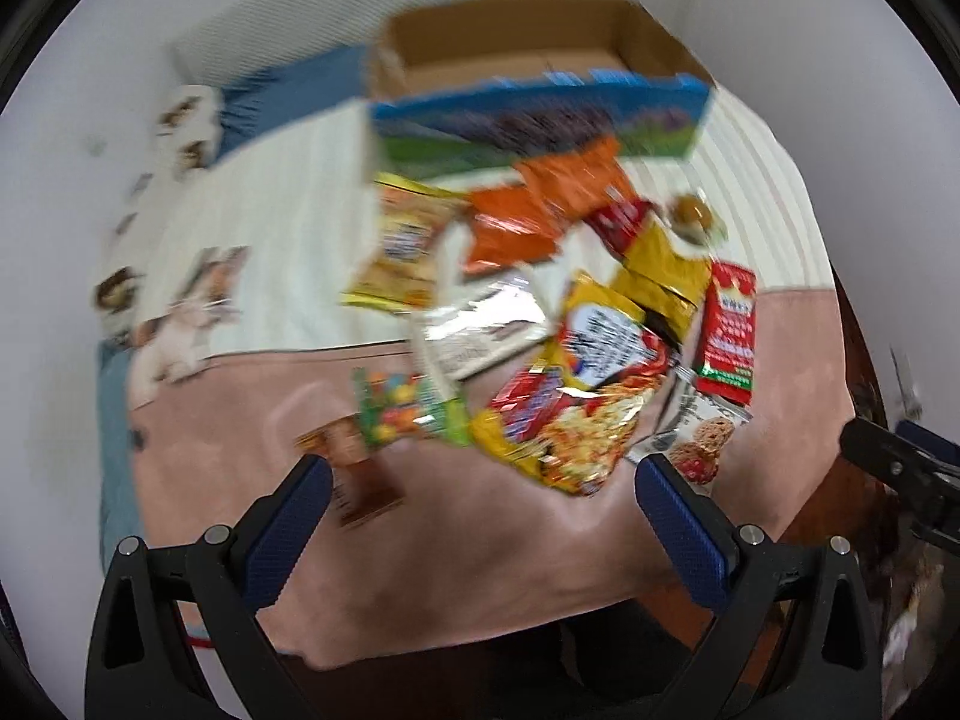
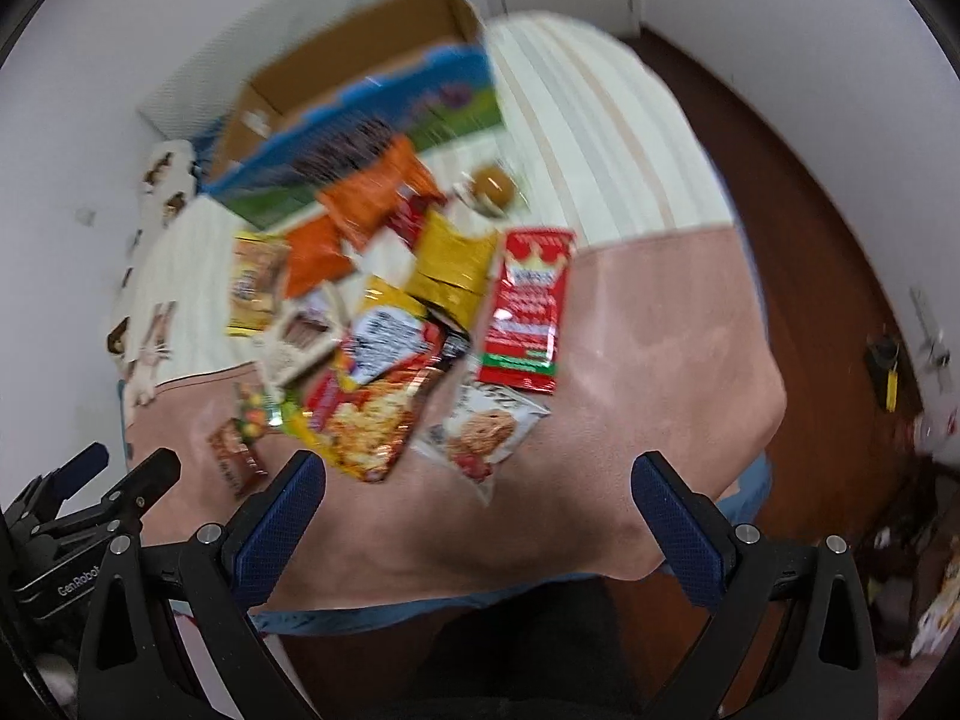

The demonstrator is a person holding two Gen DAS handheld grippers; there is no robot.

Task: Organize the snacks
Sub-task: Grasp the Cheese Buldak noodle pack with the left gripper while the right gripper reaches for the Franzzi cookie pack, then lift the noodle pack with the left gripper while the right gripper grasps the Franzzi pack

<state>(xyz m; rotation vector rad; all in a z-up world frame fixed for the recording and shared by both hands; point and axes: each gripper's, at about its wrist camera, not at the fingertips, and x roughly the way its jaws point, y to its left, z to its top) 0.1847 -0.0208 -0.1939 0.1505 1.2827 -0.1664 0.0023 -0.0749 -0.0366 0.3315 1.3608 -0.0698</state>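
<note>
Hovering over bed (image 1: pixel 480 540): left tool (image 1: pixel 483 489) and right tool (image 2: pixel 477 483), both spread, holding nothing. Snacks (image 1: pixel 576 360) heaped before open box (image 1: pixel 528 48).

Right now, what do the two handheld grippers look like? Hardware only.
Both match: the left gripper and right gripper have black triangular-cutout frames, silver pivot screws and two fingers faced with textured blue pads. The right wrist view shows white "GenRobot" lettering on the left unit's body. No cables, hands or sleeves visible.
</note>
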